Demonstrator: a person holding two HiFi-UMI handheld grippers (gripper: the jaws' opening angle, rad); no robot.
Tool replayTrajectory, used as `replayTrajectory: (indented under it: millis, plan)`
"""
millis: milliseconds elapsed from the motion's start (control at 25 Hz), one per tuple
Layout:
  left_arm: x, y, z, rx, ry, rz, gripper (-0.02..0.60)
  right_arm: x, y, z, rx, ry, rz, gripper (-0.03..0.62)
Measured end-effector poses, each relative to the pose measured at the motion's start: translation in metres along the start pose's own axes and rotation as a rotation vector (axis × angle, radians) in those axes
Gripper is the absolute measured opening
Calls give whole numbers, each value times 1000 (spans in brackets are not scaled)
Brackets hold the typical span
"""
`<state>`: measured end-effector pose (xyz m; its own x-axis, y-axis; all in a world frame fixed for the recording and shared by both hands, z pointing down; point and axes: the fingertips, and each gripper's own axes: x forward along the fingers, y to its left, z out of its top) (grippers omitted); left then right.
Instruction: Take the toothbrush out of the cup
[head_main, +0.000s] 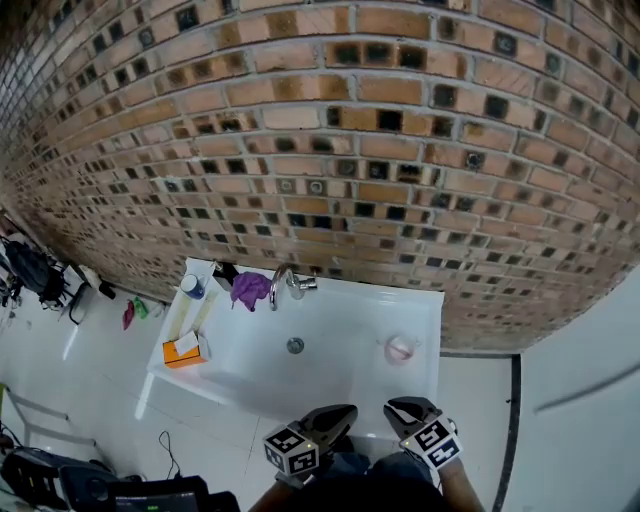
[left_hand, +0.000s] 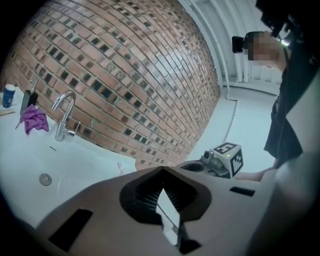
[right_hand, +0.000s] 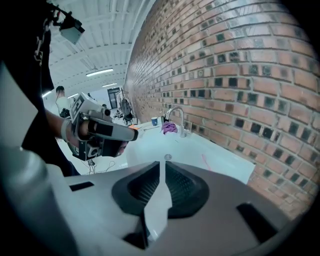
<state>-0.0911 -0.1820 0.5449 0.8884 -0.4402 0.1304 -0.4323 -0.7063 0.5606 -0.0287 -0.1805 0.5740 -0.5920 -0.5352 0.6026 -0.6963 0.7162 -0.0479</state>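
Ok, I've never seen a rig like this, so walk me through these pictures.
A person holds a two-jaw gripper in each hand. The head view looks down from a camera on their head: the left gripper and right gripper hover before a white sink against a brick wall. On the sink: a tap, purple cloth, orange box, blue-topped container and a pink thing too small to identify. The other two views ride on the grippers. Both hold nothing; left jaws together, right slightly apart.

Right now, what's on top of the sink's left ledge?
An orange box, a blue container and, beside the faucet, a purple cloth. Anything under the cloth is covered.
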Motion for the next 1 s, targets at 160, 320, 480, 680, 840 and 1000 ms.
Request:
replayTrajectory:
  millis: [160, 320, 480, 680, 840, 1000]
  plan:
    - [2, 5, 5, 11, 9, 2, 6, -1, -14, -3, -11, 1, -20, 8]
    - [4, 7, 6, 13, 12, 31, 6, -2, -35, -3, -20, 14, -39, 15]
    - [14, 5, -4, -5, 14, 87, 6, -1, -60, 0, -10, -34, -16, 15]
    - [36, -12, -10, -35, -8, 144, 6, 0, -94, 1, -12, -49, 28, 16]
    - [52, -18, -13, -33, 1, 177, 6, 14, -117, -1, -63, -27, 41, 38]
    - [62, -19, -10, -37, -12, 226, 6, 32, -135, -7, -106, 1, 67, 58]
